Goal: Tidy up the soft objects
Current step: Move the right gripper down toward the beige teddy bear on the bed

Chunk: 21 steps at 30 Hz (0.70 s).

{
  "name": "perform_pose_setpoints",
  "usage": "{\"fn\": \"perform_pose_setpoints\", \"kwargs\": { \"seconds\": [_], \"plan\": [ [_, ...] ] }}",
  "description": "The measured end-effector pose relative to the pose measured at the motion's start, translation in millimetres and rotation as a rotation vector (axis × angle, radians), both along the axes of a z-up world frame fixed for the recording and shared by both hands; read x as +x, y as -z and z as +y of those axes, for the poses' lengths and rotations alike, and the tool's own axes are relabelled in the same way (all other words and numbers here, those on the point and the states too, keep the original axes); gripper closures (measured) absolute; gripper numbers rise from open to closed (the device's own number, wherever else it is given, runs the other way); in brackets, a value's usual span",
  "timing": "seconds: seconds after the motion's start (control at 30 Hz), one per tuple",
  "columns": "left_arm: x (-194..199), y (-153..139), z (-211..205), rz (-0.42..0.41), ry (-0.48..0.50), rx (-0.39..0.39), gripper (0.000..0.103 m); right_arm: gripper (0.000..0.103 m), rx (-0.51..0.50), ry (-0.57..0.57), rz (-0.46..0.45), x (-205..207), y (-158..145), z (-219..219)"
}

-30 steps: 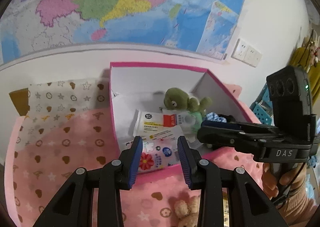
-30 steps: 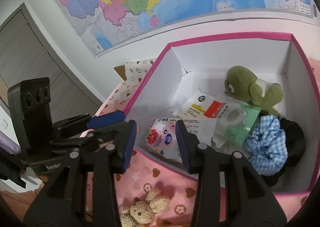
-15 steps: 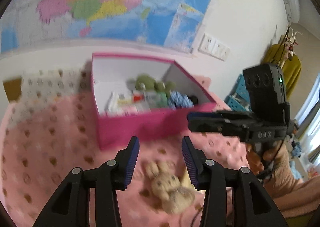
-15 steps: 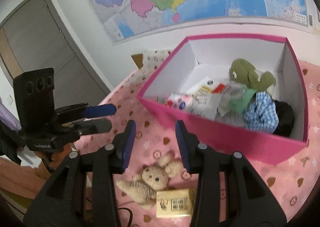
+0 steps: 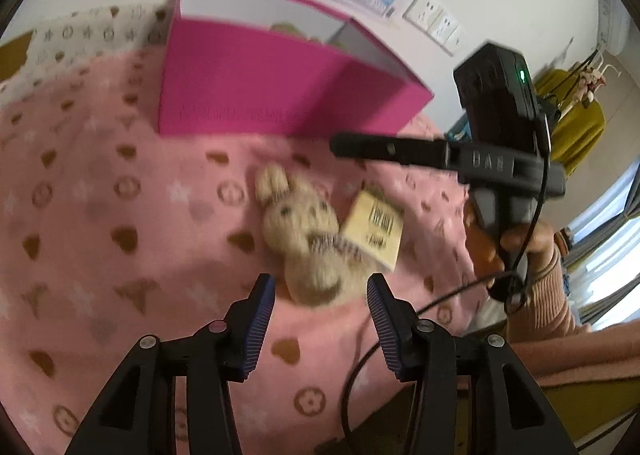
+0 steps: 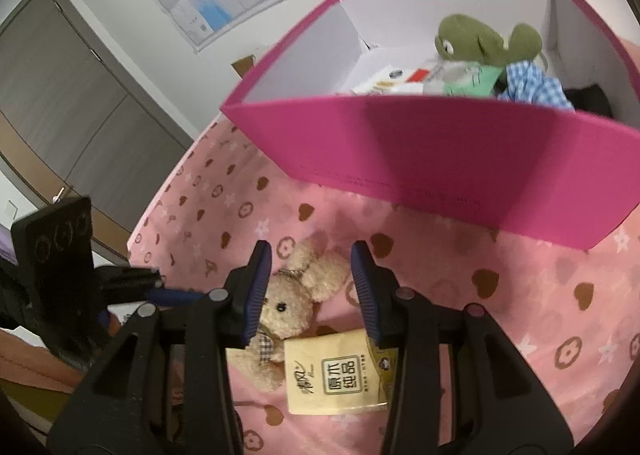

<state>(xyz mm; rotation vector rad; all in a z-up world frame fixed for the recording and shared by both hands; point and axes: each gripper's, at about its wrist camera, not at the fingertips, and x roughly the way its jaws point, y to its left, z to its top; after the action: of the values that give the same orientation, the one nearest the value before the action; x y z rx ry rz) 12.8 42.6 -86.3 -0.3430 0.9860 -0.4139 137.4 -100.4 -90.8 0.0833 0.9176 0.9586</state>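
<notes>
On the pink blanket (image 5: 120,215), both grippers had dropped from the pink box (image 5: 260,87) toward the plush bunny (image 5: 304,231) — left gripper (image 5: 320,307) opening, right gripper (image 6: 312,287) spread, both empty — the next pickup.

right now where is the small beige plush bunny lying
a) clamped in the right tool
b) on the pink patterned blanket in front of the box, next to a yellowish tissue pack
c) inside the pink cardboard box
b: the small beige plush bunny lies on the pink patterned blanket in front of the pink cardboard box, beside the yellowish tissue pack, with no tool closed on it.
</notes>
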Motion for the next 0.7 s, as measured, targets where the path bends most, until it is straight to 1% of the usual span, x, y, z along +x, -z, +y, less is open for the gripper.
{"fn": "perform_pose_setpoints", "kwargs": {
  "seconds": [0.1,0.13,0.2,0.23,0.33,0.5,0.63,0.7],
  "plan": [
    [1,8,-5,0.022,0.008,0.007,0.055,0.060,-0.007,-0.003,0.019,4,7,3],
    [3,9,-6,0.031,0.008,0.009,0.057,0.060,-0.009,-0.005,0.024,4,8,4],
    [5,11,-6,0.038,0.001,0.011,0.064,0.060,-0.011,-0.012,0.036,6,13,8],
    [7,12,-6,0.041,0.000,0.015,0.072,0.060,-0.011,-0.013,0.040,6,15,9],
    [8,11,-2,0.046,-0.012,0.013,0.076,0.060,-0.019,-0.013,0.056,10,21,15],
    [7,6,11,0.031,-0.047,0.032,0.077,0.060,-0.020,-0.027,0.082,15,30,21],
    [8,6,26,0.040,-0.087,0.023,0.077,0.060,-0.014,-0.051,0.077,12,31,23],
    [11,7,32,0.043,-0.104,0.016,0.077,0.068,-0.005,-0.061,0.069,9,29,22]
  ]
}}
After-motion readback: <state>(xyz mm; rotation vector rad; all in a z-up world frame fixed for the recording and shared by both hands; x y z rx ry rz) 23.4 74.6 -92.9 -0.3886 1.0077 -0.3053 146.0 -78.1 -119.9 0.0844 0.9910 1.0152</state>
